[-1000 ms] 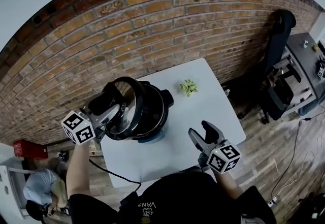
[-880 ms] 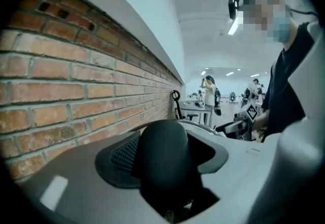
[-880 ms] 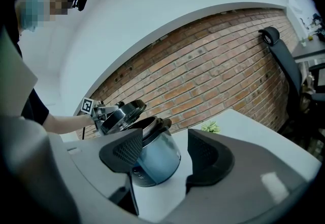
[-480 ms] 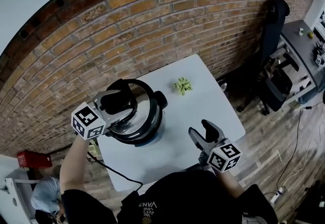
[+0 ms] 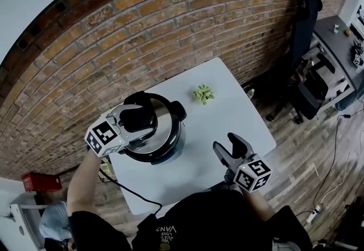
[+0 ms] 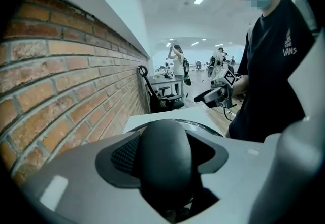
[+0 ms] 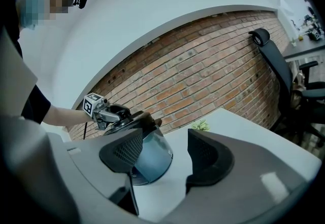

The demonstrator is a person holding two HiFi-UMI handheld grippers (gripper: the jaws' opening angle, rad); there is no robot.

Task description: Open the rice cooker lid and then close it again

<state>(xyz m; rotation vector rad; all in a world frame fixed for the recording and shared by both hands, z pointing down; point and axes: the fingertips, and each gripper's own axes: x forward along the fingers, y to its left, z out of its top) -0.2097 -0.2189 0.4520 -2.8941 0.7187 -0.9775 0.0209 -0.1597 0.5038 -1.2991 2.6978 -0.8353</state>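
The rice cooker (image 5: 165,142) stands on the left part of the white table (image 5: 227,116), and its steel lid (image 5: 166,120) lies flat on the pot. My left gripper (image 5: 138,120) reaches in from the left and is shut on the lid's black handle (image 6: 165,159), which fills the gap between its pads. My right gripper (image 5: 230,145) hovers over the table's front right, apart from the cooker, open with nothing between its fingers. In the right gripper view the cooker (image 7: 152,154) shows beyond the open jaws.
A small green thing (image 5: 203,94) lies on the table behind the cooker, near the brick wall (image 5: 170,33). The cooker's black cord (image 5: 122,187) runs off the table's front left edge. A black office chair (image 5: 310,90) stands to the right on the wooden floor.
The lid, tilted up on edge a second ago, has come down flat onto the pot, with my left gripper still on its handle. The right gripper has kept still.
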